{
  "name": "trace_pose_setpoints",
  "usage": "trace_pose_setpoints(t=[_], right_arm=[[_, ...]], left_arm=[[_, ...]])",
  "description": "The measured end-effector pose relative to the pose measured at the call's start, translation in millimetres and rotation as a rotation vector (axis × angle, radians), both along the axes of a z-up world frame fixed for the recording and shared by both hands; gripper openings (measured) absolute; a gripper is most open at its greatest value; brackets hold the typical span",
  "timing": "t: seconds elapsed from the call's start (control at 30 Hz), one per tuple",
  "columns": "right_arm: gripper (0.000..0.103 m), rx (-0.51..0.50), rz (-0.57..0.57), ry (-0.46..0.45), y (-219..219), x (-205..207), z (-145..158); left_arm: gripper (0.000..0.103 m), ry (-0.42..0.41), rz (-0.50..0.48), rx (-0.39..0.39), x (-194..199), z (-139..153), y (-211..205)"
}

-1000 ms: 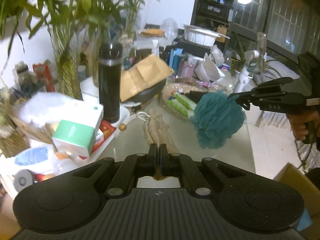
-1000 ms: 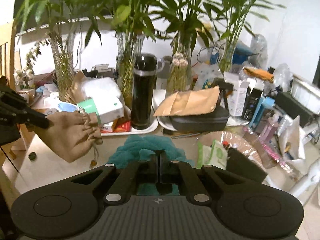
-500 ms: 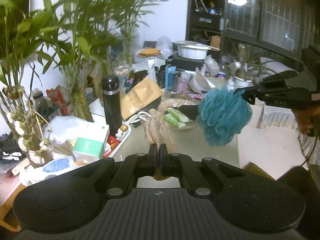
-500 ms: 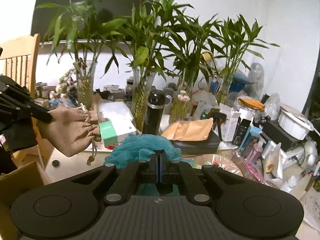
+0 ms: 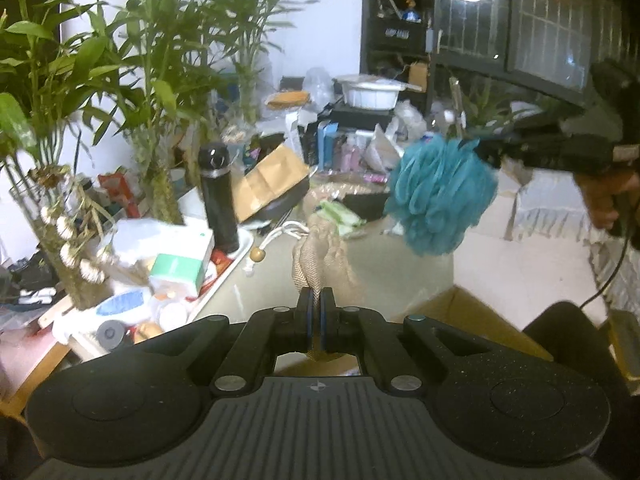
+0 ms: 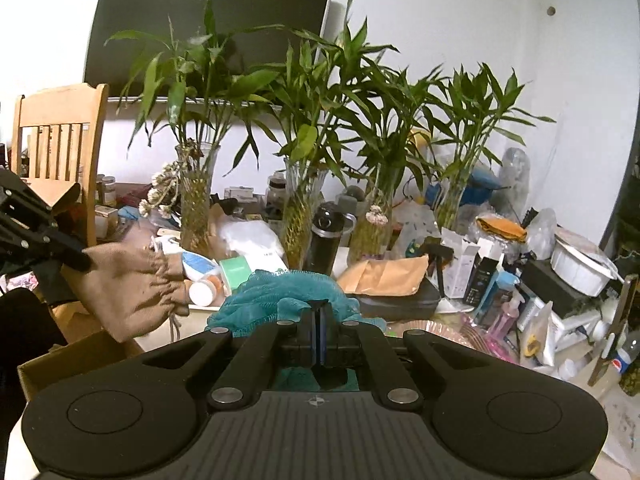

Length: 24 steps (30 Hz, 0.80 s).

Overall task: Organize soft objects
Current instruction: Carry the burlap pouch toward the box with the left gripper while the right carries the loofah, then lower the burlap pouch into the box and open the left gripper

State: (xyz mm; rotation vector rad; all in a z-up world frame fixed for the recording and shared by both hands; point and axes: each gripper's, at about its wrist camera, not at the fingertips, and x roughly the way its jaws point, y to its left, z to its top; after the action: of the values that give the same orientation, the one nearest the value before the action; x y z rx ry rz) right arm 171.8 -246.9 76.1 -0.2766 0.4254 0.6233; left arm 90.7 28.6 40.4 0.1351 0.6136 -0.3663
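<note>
1. Now, left gripper [image 5: 315, 300]: jaws clamped on tan burlap drawstring pouch [image 5: 320, 258], held in air above cluttered table [image 5: 276, 276].
2. Right gripper [image 6: 318, 320]: pinched tight on teal mesh bath pouf [image 6: 280, 296], also aloft.
3. Open brown cardboard box [image 5: 472, 316] below, w/ bamboo vases behind.

tan burlap drawstring pouch [image 5: 320, 256] hangs in the air, pinched at one end, gathered mouth pointing away toward 12 o'clock in the left wrist view, white cord with a wooden bead [image 5: 257, 255] trailing off at 10 o'clock. cloth wrinkled, slack, looks flat. from the right wrist view it sits at 9 o'clock, mouth facing right. teal mesh bath pouf [image 5: 440, 196] also held aloft, round and ruffled, at 2 o'clock of the pouch, apart from it. cardboard box [image 5: 460, 320] lies open below both.
</note>
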Motion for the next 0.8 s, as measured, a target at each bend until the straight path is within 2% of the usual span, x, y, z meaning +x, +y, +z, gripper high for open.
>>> trace_pose_setpoints(t=[0.43, 0.5, 0.53, 0.57, 0.6, 0.63, 0.67, 0.73, 0.8], right_arm=[[0.004, 0.025, 0.024, 0.005, -10, -43, 5], [0.004, 0.033, 0.026, 0.005, -12, -48, 5], [0.004, 0.039, 0.027, 0.007, -12, -51, 5], [0.004, 0.044, 0.027, 0.009, -12, -53, 5], [0.004, 0.049, 0.028, 0.012, -13, -56, 5], [0.004, 0.052, 0.029, 0.014, -14, -59, 3], [0.004, 0.054, 0.031, 0.018, -14, -62, 2], [0.004, 0.058, 0.039, 0.029, -15, -68, -1], [0.004, 0.060, 0.041, 0.037, -15, -73, -4]], left_arm=[[0.004, 0.143, 0.033, 0.096, -25, -24, -12], [0.008, 0.160, 0.043, 0.126, -26, -31, -17], [0.013, 0.170, 0.034, 0.132, -27, -35, -19], [0.027, 0.186, 0.018, 0.123, -28, -38, -19], [0.035, 0.200, 0.016, 0.114, -28, -41, -18], [0.049, 0.202, 0.024, 0.101, -32, -43, -17], [0.059, 0.188, 0.036, 0.080, -35, -43, -14], [0.066, 0.151, 0.051, 0.033, -44, -39, -8], [0.067, 0.138, 0.057, -0.001, -50, -35, -5]])
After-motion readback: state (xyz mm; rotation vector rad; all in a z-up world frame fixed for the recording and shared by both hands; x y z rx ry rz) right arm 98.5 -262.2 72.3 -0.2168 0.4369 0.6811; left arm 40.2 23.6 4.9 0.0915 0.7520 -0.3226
